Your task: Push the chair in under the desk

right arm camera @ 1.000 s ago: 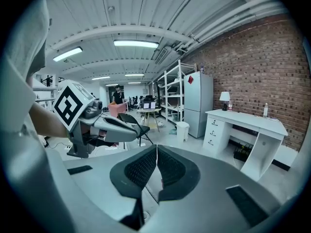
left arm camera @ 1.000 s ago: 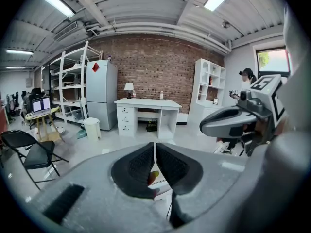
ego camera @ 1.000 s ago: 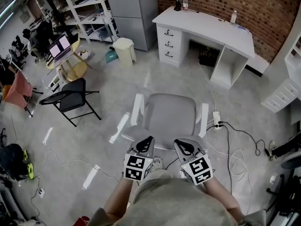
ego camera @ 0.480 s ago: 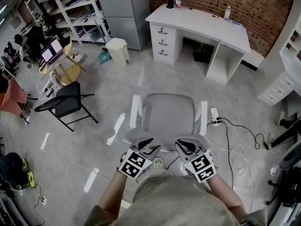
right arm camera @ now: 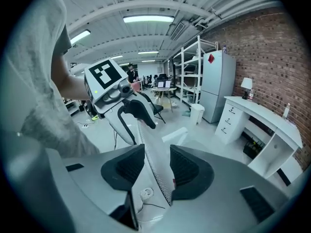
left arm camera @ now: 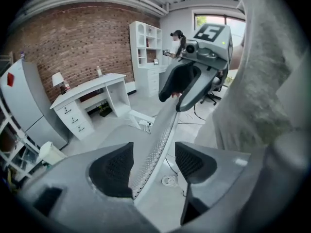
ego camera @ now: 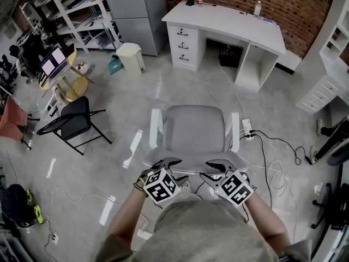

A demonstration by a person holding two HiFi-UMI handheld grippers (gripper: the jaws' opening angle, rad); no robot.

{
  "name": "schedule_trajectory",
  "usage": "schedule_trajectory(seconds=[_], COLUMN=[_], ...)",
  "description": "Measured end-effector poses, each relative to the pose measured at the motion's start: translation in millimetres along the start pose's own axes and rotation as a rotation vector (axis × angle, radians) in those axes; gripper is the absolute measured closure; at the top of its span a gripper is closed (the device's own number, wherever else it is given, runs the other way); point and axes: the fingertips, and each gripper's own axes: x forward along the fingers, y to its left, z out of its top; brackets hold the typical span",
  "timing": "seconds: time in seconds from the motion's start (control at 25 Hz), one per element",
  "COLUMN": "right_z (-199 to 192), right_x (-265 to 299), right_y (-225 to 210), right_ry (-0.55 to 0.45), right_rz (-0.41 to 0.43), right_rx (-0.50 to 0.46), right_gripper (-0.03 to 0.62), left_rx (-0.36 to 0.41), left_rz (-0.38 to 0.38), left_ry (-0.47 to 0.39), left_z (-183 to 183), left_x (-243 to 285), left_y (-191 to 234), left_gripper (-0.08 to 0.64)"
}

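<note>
The grey chair [ego camera: 195, 129] stands out on the floor [ego camera: 136, 91], well apart from the white desk [ego camera: 229, 22] by the brick wall [ego camera: 305, 4]. The left gripper [ego camera: 170, 165] and the right gripper [ego camera: 214, 171] are both at the top edge of the chair back [left arm camera: 155, 140], side by side. The jaws of both are opening. The thin edge of the back sits between them, but they do not squeeze it. I think the push is not done yet. Next, the grippers need to grab or press the back and roll the chair straight ahead into the gap under the desk, past the cables [ego camera: 272, 146].
</note>
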Motion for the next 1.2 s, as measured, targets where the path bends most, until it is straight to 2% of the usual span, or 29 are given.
schedule_trajectory(seconds=[0.24,0.56,0.8,1.2], right_z=[-6.4,-24.5,-37.1,-57.0], right_x=[6.7,14.0,19.1,40.0], right_y=[7.5,10.7,9.7,9.3], right_ry=[0.056,0.188,0.275,0.375], right_rz=[0.056,0.097,0.094,0.102], right_rx=[-0.012,-0.136,-0.265,-0.349], right_gripper=[0.443,0.436,0.436,0.436], left_rx=[0.130,0.203,0.314,0.418], left_rz=[-0.075,-0.177,-0.152,-0.124], left_ry=[0.098,0.179,0.264,0.350], left_z=[-13.8,-21.5,-32.9,-48.5], left_x=[9.8,11.9,21.7,42.8], left_y=[-4.6,-12.3,-4.6,6.8], left_gripper=[0.298,0.299,0.308,0.343])
